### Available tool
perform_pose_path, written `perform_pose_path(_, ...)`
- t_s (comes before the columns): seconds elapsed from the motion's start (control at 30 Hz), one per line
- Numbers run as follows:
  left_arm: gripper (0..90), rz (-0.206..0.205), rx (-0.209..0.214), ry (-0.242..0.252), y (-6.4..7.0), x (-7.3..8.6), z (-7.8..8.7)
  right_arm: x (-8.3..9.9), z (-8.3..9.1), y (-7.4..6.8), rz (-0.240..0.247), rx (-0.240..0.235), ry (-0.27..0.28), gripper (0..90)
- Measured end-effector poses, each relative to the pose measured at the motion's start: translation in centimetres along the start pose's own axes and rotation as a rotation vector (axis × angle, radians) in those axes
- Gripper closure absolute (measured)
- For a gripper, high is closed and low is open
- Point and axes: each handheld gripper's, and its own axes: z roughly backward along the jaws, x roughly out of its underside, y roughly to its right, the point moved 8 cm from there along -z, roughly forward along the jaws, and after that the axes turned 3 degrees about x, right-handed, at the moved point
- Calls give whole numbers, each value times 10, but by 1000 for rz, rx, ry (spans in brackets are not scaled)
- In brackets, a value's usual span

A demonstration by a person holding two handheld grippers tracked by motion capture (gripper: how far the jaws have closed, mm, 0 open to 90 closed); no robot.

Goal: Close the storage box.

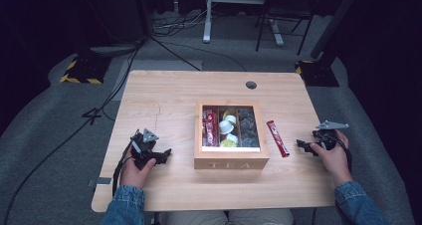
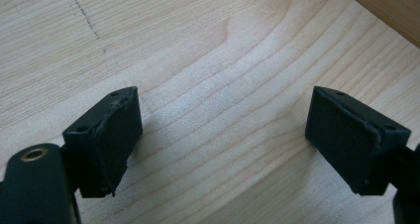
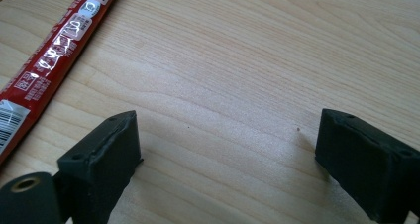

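Since both my left gripper (image 2: 223,140) and right gripper (image 3: 228,159) stand released and empty, I judge the red sachet stick (image 3: 52,60) light, limp and slippery, best pinched across its middle.

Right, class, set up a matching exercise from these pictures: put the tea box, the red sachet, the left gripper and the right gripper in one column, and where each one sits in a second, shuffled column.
Things:
1. tea box
2. red sachet
3. left gripper
4. right gripper

Places:
A. on the table just right of the box
B. middle of the table
C. near the table's right edge, jaws open
D. left of the box, jaws open

Pairs: 1-B, 2-A, 3-D, 4-C
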Motion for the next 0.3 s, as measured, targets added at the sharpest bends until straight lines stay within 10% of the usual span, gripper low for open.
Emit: perform_pose_path(0.3, 148, 0, 0, 0, 0, 0, 0, 0, -1, -1, 10, -9, -5, 70)
